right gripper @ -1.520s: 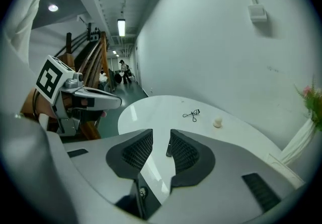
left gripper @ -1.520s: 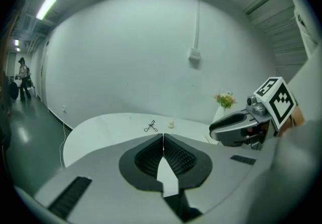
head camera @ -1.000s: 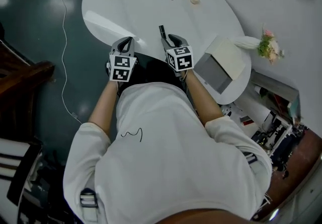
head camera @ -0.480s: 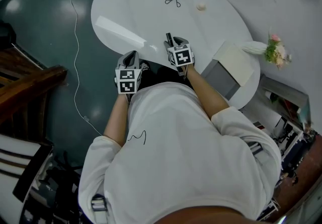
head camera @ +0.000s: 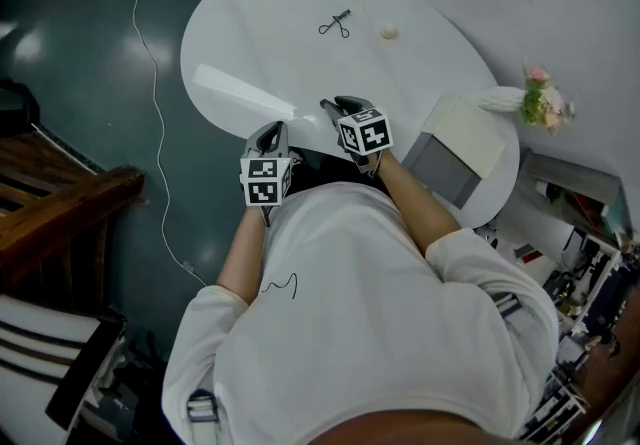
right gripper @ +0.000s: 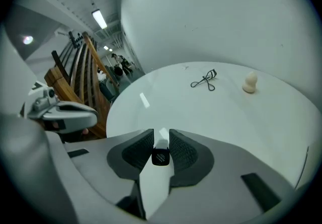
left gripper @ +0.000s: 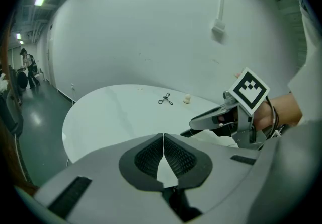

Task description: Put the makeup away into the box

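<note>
My right gripper [head camera: 336, 106] hangs over the near edge of the round white table [head camera: 250, 33]. A small black makeup tube [right gripper: 160, 157] stands between its pads, which press on both sides as the jaws close. My left gripper [head camera: 271, 129] is beside it on the left, shut, with nothing between its pads [left gripper: 151, 155]. A black eyelash curler [head camera: 336, 23] and a beige makeup sponge [head camera: 388, 32] lie on the far side of the table. The grey box [head camera: 445, 161] with its lid [head camera: 472, 129] raised sits at the table's right edge.
A spray of pink flowers [head camera: 543, 98] lies beyond the box at the right. A thin white cable [head camera: 155, 103] runs over the dark floor at the left, near wooden furniture [head camera: 60, 213]. Cluttered shelving fills the lower right corner.
Both grippers have drawn slightly back toward my body at the table's near edge. The black tube stuck out past the right gripper's tips before and now barely shows in the head view.
</note>
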Demonstrator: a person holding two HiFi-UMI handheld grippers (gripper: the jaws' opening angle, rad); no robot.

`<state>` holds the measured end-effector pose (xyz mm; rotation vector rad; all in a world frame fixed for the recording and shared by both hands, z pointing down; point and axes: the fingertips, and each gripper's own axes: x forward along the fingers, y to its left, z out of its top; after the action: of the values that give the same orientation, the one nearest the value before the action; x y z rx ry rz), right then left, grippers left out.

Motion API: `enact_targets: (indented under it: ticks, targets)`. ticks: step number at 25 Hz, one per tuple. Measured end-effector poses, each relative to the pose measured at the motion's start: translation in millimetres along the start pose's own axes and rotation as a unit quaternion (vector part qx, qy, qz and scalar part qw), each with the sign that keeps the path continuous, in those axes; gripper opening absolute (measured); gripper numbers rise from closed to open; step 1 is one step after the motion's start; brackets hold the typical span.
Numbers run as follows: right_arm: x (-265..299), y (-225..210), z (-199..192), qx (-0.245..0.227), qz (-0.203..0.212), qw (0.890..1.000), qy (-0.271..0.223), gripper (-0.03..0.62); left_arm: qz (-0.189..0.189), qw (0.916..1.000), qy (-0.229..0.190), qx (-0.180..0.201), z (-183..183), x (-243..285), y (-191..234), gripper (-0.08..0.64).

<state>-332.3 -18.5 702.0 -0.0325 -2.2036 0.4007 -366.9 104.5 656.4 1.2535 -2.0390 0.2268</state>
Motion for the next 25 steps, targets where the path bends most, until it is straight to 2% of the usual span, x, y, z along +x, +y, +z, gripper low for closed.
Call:
enact_targets:
  ticks: [4,8,13,18,25]
  targets:
    - [-32.3,2.0,24.5,0.026,0.009,0.998,-0.05,0.093,-0.04,0.9989,-0.003,0.023,16.0,12.1,-18.1,0.021]
    - [-48.8,-18.0,31.8,0.031,-0.021,0.996,-0.08,0.091,-0.072,0.9959,-0.004,0.054,33.8,33.4,-32.9,0.021]
    - [-79.2,-36.7,30.5,0.049,-0.059,0.99,-0.117,0.089,-0.118,0.99,-0.008,0.076,43.9,45.0,-54.9,0.021]
    - [-117.3,-48.3,21.5,0.048,-0.084,0.986,-0.137,0.089,-0.138,0.9847,-0.001,0.106,45.4,50.5,-81.3,0.021]
    - [-152.3,-69.1,12.2,0.053,-0.074,0.983,-0.157,0.089,-0.146,0.9818,-0.008,0.122,55.7,64.6,-135.1,0.021]
